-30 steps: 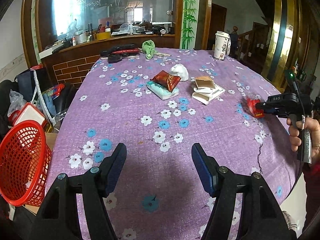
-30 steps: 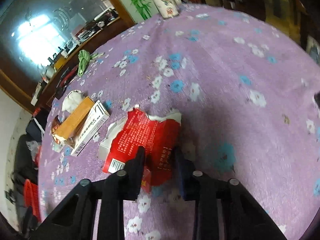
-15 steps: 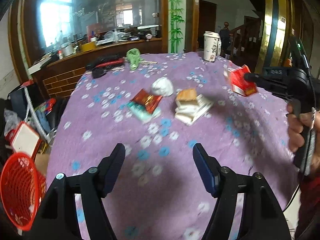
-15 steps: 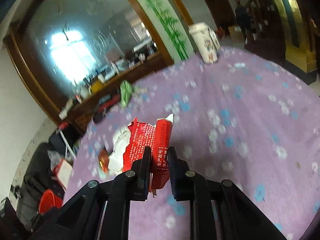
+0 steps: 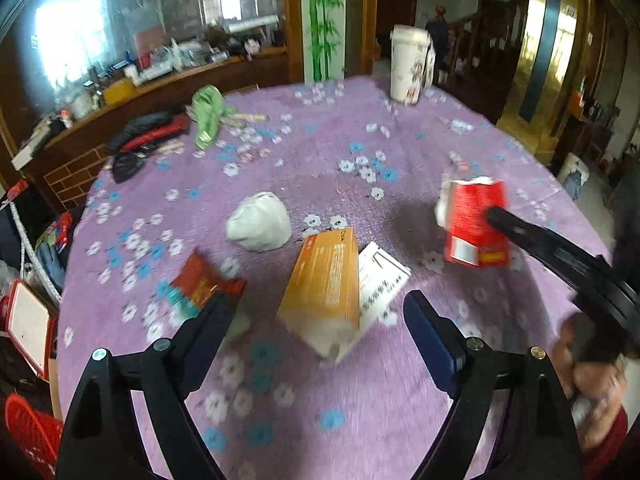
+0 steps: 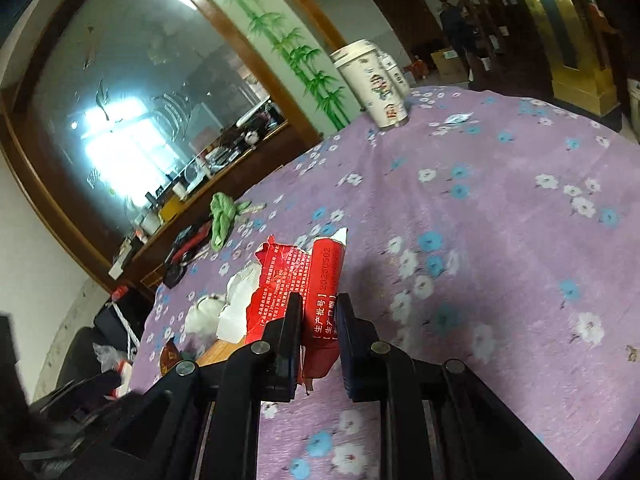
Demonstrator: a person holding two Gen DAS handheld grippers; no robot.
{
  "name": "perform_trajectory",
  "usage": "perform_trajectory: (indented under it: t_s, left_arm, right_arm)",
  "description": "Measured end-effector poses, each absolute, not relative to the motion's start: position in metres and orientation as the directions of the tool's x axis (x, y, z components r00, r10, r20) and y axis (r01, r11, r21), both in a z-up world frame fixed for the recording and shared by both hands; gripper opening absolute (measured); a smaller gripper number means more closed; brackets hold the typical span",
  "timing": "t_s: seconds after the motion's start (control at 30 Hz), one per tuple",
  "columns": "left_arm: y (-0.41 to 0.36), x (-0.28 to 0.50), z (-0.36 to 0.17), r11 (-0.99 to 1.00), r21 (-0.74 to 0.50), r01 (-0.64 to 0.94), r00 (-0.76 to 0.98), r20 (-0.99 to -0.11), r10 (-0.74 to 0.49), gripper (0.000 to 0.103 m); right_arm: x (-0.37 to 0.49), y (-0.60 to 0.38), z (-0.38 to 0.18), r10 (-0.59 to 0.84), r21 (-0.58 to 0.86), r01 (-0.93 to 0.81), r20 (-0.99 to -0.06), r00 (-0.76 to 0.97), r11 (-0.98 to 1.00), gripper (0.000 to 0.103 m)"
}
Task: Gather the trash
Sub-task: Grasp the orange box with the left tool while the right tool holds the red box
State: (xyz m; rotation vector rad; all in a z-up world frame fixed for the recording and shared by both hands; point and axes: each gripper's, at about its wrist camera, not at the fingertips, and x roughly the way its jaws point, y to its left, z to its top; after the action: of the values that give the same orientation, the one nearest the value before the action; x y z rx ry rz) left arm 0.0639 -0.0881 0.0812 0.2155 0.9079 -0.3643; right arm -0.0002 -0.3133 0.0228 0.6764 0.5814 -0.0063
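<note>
A round table under a purple cloth [image 5: 320, 152] printed with white and blue flowers fills both views. At its far edge stands a tall white paper cup [image 5: 408, 65] with printed figures — upright, lid on. A crumpled green cloth [image 5: 208, 114] lies near the far left rim, beside a black-and-red bundle [image 5: 148, 136]. Behind the table runs a wooden counter [image 5: 168, 92] — cluttered.

Left wrist view looks steeply down over the bench [image 5: 320, 420] from near its front edge, somewhat blurred. Right wrist view sits lower, near the right edge, facing across toward the far-left corner. Both share the white cup [image 5: 410, 64] [image 6: 376, 84] and green cloth [image 5: 208, 114] [image 6: 222, 214].
</note>
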Motion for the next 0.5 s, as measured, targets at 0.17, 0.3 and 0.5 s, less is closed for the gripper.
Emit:
perform_trajectory:
  t_s: [0.17,0.3,0.5]
  left_arm:
    - [-0.104,0.103,0.051,0.924,0.024,0.381,0.472,-0.865,-0.172,0.086]
    - [-0.108,0.109,0.041,0.92,0.033,0.391,0.469,-0.867,-0.169,0.083]
    - [-0.105,0.11,0.026,0.918,-0.012,0.395,0.444,-0.873,-0.203,0.046]
  right_arm:
    - [0.002,-0.32,0.017,0.2,0.617,0.205,-0.522,0.829,0.76,0.017]
    - [0.002,-0.315,0.02,0.21,0.611,0.182,-0.513,0.832,0.77,0.017]
    - [0.001,-0.309,0.024,0.203,0.589,0.161,-0.502,0.84,0.792,0.017]
